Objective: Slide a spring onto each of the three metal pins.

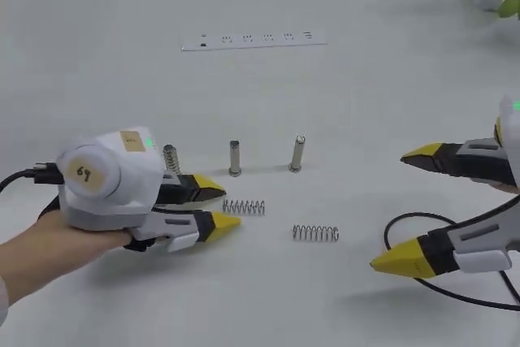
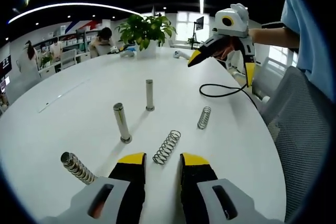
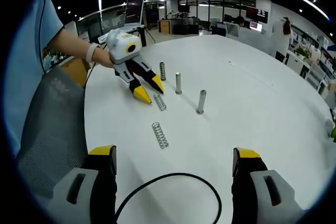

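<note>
Three pins are standing in a row on the table. The L pin is wearing a fitted spring; the mid pin & R pin are bare. Near spring & far spring are lying loose at their 6 o'clock. You're holding the L gripper slightly parted, gripping nothing, at the near spring's 9 o'clock. The R gripper is gaping wide, empty, at the far spring's 3 o'clock.

Shiny metal pins and wire springs on a smooth, matt white table.
</note>
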A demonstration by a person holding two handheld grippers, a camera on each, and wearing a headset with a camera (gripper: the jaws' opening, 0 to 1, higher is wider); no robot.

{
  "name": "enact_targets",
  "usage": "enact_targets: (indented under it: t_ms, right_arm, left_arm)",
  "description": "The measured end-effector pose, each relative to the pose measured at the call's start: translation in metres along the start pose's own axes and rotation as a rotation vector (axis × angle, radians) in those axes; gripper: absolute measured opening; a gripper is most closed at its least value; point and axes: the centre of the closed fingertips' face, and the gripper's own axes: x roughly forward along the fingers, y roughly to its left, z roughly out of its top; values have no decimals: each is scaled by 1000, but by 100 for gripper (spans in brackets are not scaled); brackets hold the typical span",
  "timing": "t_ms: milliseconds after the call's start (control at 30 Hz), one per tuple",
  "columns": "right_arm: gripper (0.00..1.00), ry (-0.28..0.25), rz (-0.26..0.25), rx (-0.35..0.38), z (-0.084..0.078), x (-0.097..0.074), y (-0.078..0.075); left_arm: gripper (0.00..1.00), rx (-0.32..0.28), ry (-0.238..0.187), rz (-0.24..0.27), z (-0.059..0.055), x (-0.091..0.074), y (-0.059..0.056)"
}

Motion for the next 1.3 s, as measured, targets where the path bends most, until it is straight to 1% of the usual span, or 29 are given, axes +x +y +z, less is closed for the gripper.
enact_targets:
  t_ms: [67,167,267,333,467,533,733,1033,1233,1300]
  right_arm:
    - [90,3,1,-1,0,1,-1]
    - [90,3,2,-1,0,1,-2]
    - [90,4,1,-1,0,1,-3]
    - [90,7,0,-2,-1,1,-3]
    - [90,8,2,-2,-2,1,-2]
    - [89,8,2,-1,-2,1,-2]
    - [89,8,1,-3,-1,1,-1]
    - [89,14,2,-7,-3,1,1]
    - [89,17,7,-11,-4,3,3]
    - [89,17,8,-9,-3,4,4]
  left_arm:
    - [17,-3,2,0,-1,1,1]
    - [13,-2,1,-8,-1,0,0]
    - [12,2,2,-8,0,0,0]
    - [8,5,0,-15,0,0,-1]
    - [8,12,3,-18,1,1,-2]
    - [6,16,3,-23,1,2,-3]
    - [4,30,16,-31,-1,1,-5]
    - [3,34,21,-35,-2,0,-7]
    - [3,38,15,-32,-1,-1,-6]
    - [3,46,13,-23,0,-1,-4]
